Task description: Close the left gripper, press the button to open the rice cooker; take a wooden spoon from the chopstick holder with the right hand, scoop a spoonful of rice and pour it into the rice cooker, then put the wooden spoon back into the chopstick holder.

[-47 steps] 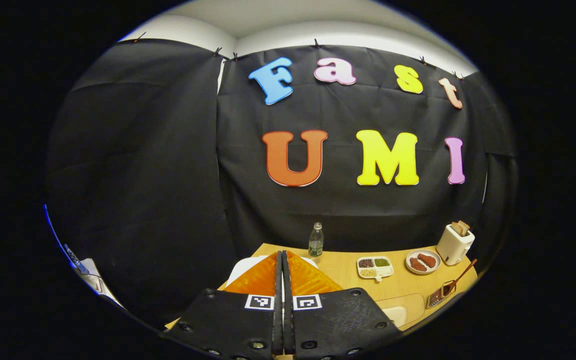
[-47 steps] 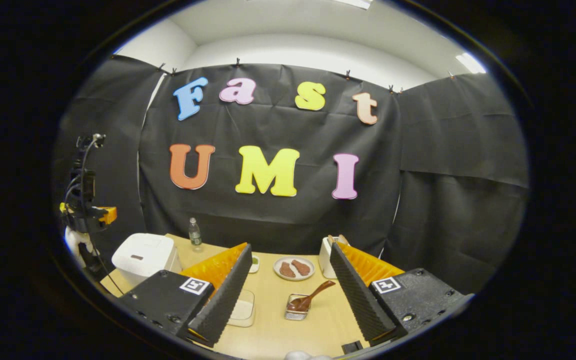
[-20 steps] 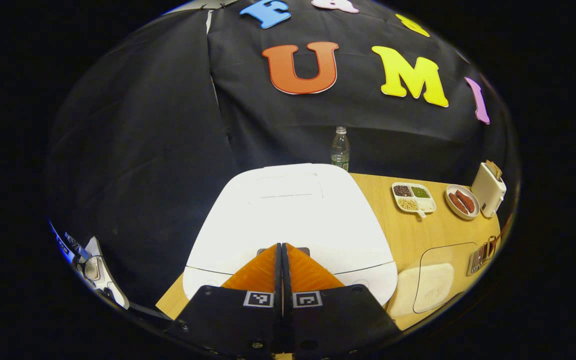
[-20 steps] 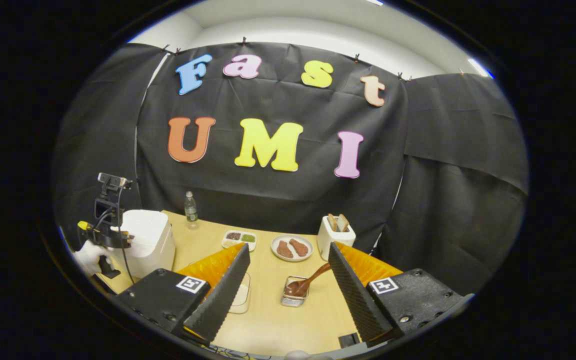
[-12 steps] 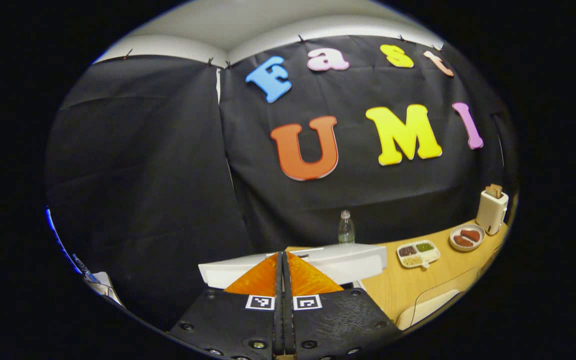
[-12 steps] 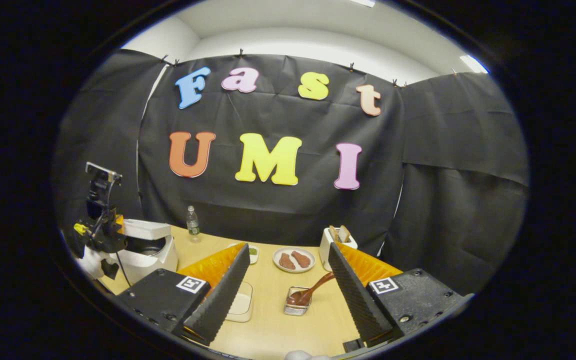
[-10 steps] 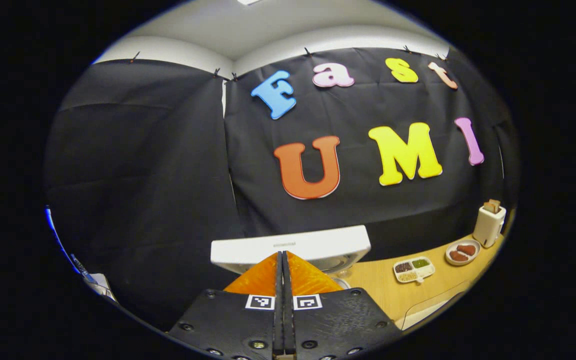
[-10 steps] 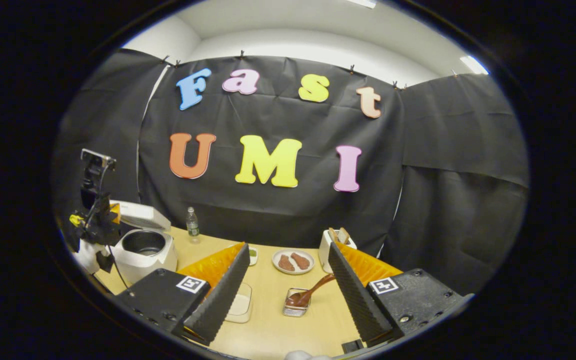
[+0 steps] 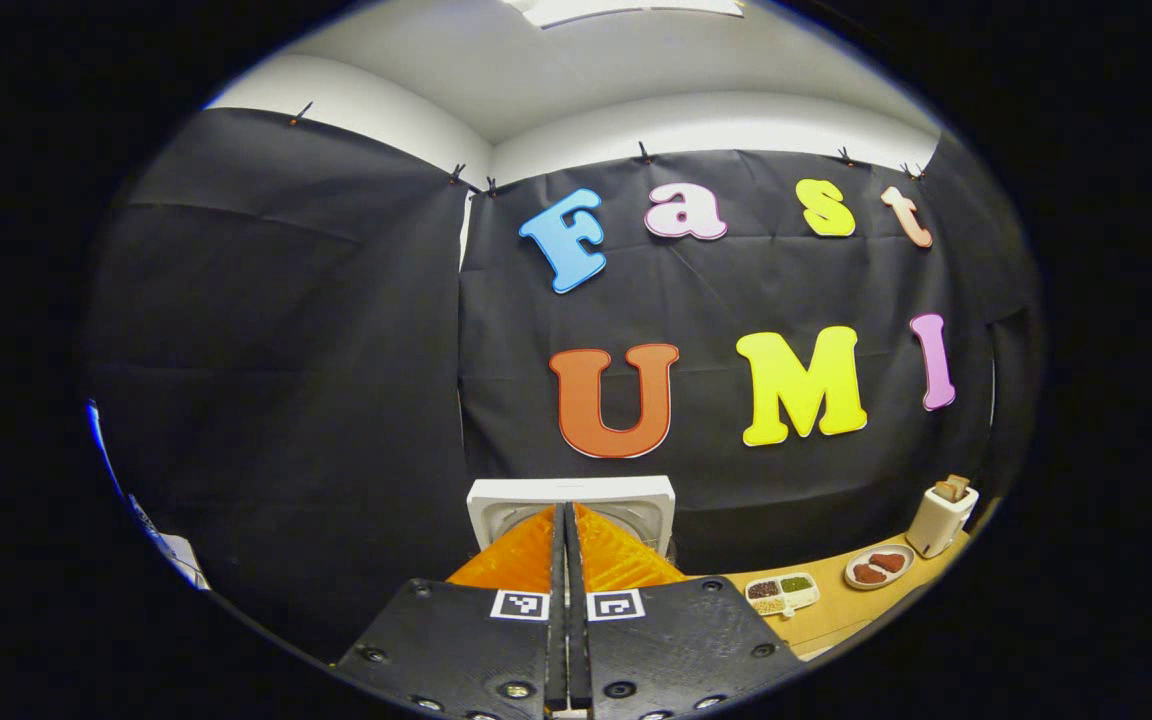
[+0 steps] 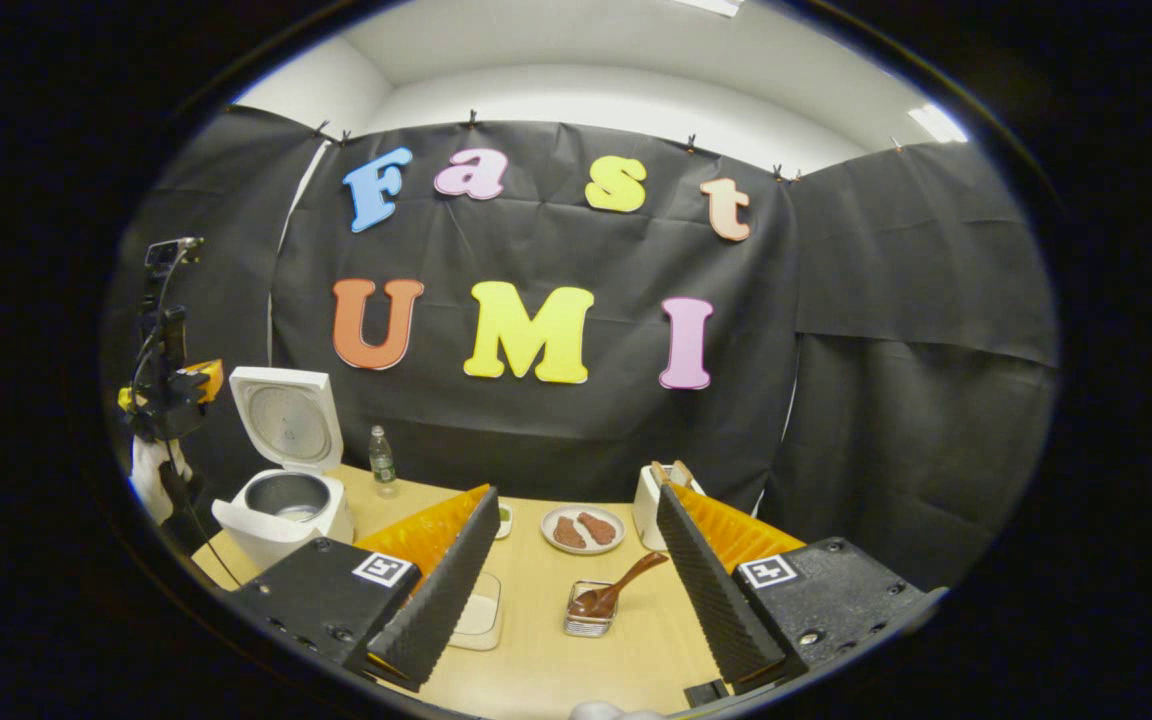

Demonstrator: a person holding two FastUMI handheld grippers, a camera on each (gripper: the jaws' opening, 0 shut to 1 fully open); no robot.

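Left gripper view: left hand-held gripper (image 9: 566,545) pinched tight on nothing, rice cooker (image 9: 572,508) lid upright just beyond | Right gripper view: right hand-held gripper (image 10: 576,545) spread wide, wooden spoon (image 10: 618,590) sitting in chopstick holder (image 10: 587,617) on counter (image 10: 546,660), rice cooker far left.

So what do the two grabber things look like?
The left gripper and right gripper each have two wedge-shaped jaws with ribbed faces, on flat plates dotted with screws. Each plate bears a black-and-white square marker. In the right gripper view, thin cables trail off the left gripper, held by what looks like a white glove.
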